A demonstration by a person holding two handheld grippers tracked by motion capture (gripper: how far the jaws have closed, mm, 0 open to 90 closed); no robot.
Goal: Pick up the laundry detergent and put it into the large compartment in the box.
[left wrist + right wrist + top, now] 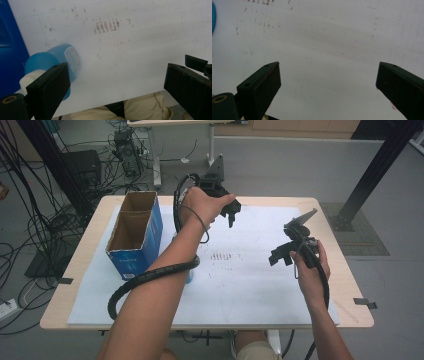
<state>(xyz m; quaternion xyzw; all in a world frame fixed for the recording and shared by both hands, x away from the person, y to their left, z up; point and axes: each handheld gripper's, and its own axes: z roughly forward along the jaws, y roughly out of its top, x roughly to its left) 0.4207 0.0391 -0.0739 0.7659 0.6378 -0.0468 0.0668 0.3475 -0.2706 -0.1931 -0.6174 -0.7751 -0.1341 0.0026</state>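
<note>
A blue bottle (53, 61) with a white cap lies on its side on the white sheet (140, 45); in the left gripper view it is just beyond my left jaw. In the high view a sliver of the bottle (190, 278) peeks out under the left forearm. My left gripper (233, 214) hovers over the far middle of the table, open (116, 87) with nothing between its jaws. My right gripper (280, 257) is held above the right half of the sheet, open (328, 87) and empty.
An open blue cardboard box (134, 232) stands at the left of the table (330, 235). Faint brown marks (222, 256) stain the sheet's middle. Cables and black stands surround the table on the floor. The person's knees (140, 108) show below the near edge.
</note>
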